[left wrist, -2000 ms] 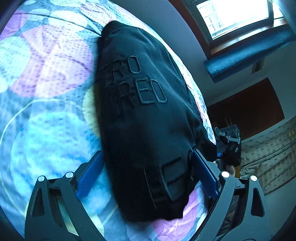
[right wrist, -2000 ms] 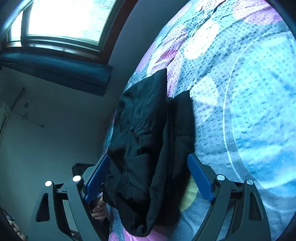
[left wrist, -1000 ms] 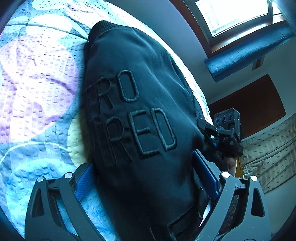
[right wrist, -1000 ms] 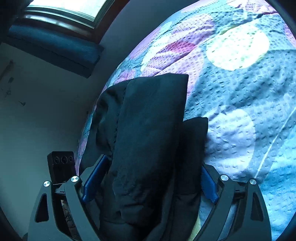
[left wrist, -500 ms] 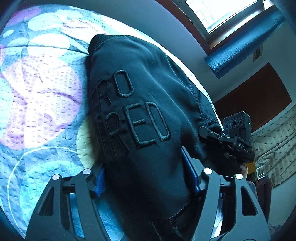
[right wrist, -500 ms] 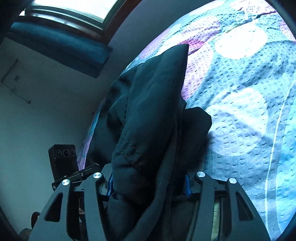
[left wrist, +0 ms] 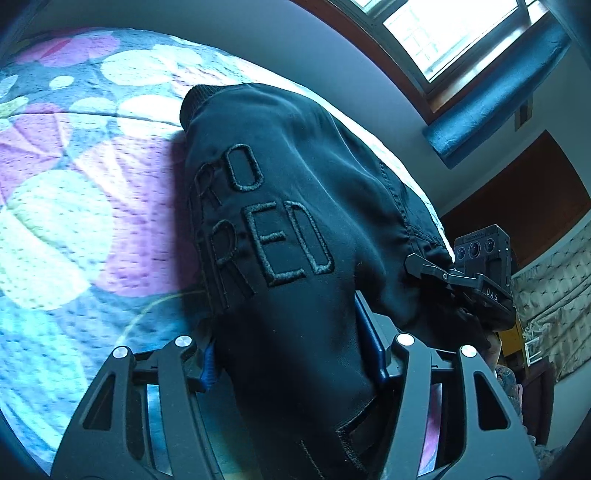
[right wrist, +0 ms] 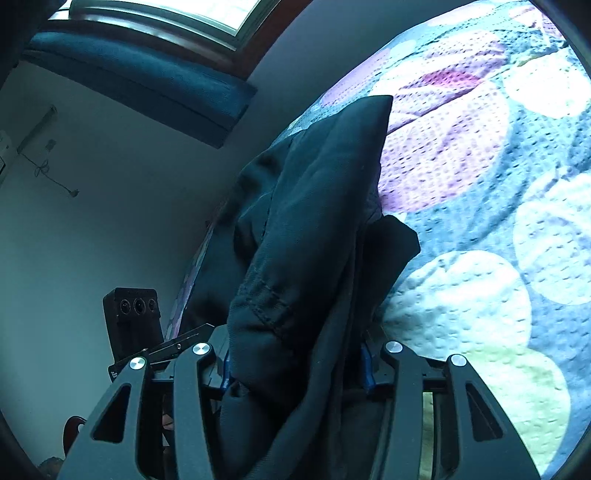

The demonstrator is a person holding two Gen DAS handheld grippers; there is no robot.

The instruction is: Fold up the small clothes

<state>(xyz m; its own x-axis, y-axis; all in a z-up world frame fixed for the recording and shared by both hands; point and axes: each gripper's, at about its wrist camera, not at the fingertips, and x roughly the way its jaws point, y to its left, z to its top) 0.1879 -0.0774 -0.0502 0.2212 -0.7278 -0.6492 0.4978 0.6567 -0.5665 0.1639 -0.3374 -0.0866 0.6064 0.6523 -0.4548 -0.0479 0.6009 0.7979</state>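
Left hand-held gripper [left wrist: 291, 354]: jaws have just been closing and now pinch the near end of the black jacket [left wrist: 295, 229], cloth bunched between the blue pads.
Right hand-held gripper [right wrist: 295, 363]: likewise just closing, now clamped on a thick wad of the same jacket at the bottom centre of its view; it also shows at the right of the left wrist view [left wrist: 476, 280].
Jacket, place: on the patterned bedspread [left wrist: 66, 206], near end lifted off it, far end with the ribbed cuff [left wrist: 192, 101] still down toward the upper left of the left view.
Long axis: runs straight away from both hand-held grippers, from bottom centre up into the frame; stitched lettering [left wrist: 266, 236] faces up.
Which hand is nearer: neither clearly; both hold the same near end, side by side.
Edges: bed edge runs just beyond the jacket in both views, toward the wall [right wrist: 110, 206] and window [left wrist: 454, 33].
Open room: wide bare bedspread [right wrist: 498, 229] at the right of the right view and the left of the left view; judged the better side for carrying the near end over toward the far end.
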